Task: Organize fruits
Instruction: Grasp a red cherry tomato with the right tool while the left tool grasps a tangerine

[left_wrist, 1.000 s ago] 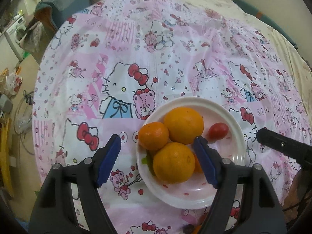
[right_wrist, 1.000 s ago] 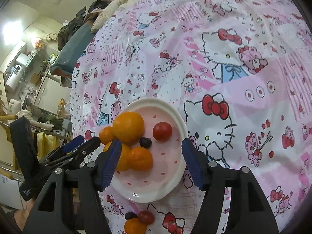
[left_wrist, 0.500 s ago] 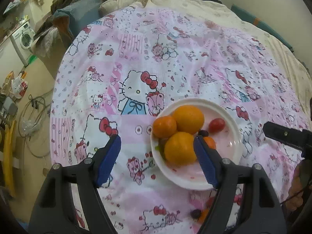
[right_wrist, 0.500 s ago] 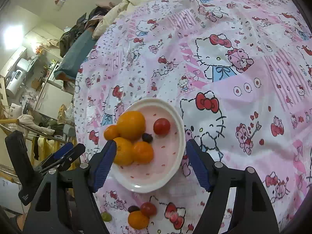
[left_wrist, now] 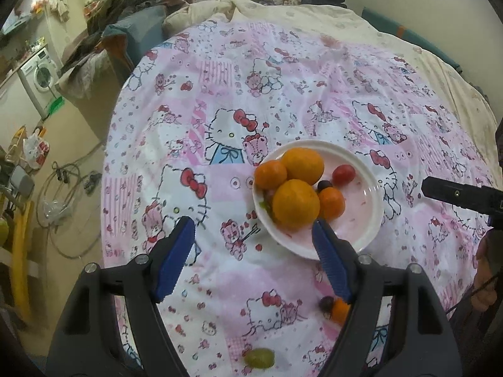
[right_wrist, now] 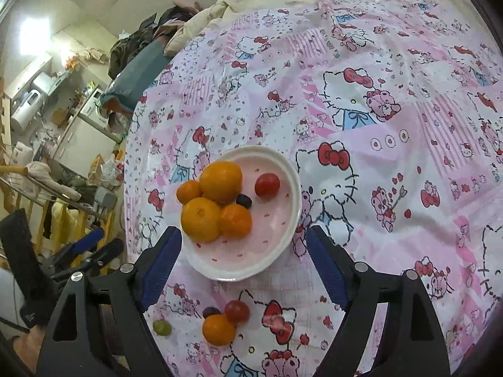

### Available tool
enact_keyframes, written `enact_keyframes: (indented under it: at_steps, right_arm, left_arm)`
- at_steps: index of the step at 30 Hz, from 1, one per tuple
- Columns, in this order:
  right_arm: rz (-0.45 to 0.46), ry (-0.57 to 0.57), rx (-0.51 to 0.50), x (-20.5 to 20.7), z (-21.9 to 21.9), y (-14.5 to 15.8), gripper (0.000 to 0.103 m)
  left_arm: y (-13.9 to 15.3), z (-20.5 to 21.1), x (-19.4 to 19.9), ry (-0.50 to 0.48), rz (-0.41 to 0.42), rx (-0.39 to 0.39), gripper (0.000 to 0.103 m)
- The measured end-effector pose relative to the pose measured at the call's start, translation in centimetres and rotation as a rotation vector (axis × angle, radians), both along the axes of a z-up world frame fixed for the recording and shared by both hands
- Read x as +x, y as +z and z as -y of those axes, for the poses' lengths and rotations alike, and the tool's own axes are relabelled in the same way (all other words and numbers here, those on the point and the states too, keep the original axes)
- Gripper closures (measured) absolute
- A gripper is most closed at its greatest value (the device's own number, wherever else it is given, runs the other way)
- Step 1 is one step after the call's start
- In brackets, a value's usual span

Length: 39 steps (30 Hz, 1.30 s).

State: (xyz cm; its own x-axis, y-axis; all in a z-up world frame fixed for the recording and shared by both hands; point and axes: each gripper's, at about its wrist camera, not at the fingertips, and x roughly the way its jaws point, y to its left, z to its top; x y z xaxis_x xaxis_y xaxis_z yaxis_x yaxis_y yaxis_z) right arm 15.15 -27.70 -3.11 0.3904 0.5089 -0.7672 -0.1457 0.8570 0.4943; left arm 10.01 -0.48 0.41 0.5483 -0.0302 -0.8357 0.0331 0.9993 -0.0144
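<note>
Both our grippers, left gripper (left_wrist: 251, 248) and right gripper (right_wrist: 243, 262), hang spread wide, holding nothing. The fruit-filled plate (right_wrist: 283, 235) sits mid-tablecloth (right_wrist: 393, 100); a loose orange (right_wrist: 219, 330), tomato (right_wrist: 237, 311) and grape (right_wrist: 162, 327) lie near its front edge.

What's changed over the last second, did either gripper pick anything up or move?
Both grippers, left and right, pulled back from the plate, open and empty; nothing was grasped or released. That retreat brought the loose fruit on the cloth into view: an orange, tomato, dark grape and green grape. The fruit on the plate has not moved.
</note>
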Motion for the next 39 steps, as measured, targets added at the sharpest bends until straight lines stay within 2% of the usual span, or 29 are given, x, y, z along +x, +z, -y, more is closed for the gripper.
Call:
enact_keyframes:
  at_steps: [6,10,16,19,23,27,29,31,37,39]
  right_arm:
    - [-0.005,0.022,-0.014,-1.8,-0.4,-0.1,0.019]
    - [-0.028,0.027,0.002,-2.8,-0.7,-0.5,0.019]
    - [-0.037,0.03,0.018,-3.7,-1.0,-0.7,0.019]
    - [-0.073,0.03,0.051,-3.9,-1.1,-1.4,0.019]
    - [-0.128,0.049,0.065,-3.8,-2.0,-2.7,0.019]
    - [-0.237,0.097,0.074,-3.8,-3.8,-5.2,0.019]
    - [-0.28,0.114,0.044,-4.0,-4.7,-6.4,0.02]
    - [-0.313,0.117,0.031,-4.2,-5.3,-7.4,0.023]
    - [-0.396,0.096,0.037,-3.5,-5.9,-10.3,0.054]
    - [-0.409,0.094,0.023,-3.3,-6.0,-10.9,0.061]
  left_arm:
    - [-0.3,-1.3,-1.6,0.069,-0.017,-0.017,0.029]
    - [-0.8,-2.3,-2.4,0.113,-0.043,-0.066,0.015]
    - [-1.8,-2.5,-3.5,0.122,-0.071,-0.072,0.015]
    - [-2.4,-2.9,-3.8,0.14,-0.098,-0.094,0.015]
    - [-3.0,-3.2,-3.9,0.169,-0.122,-0.058,0.015]
    - [-3.3,-3.8,-3.9,0.187,-0.133,-0.091,0.015]
    - [-3.3,-3.9,-3.9,0.191,-0.139,-0.108,0.015]
    - [-3.4,-3.9,-3.9,0.192,-0.143,-0.115,0.015]
    - [-3.4,-3.4,-3.8,0.185,-0.15,-0.13,0.015]
    - [-3.3,-3.3,-3.8,0.18,-0.148,-0.13,0.015]
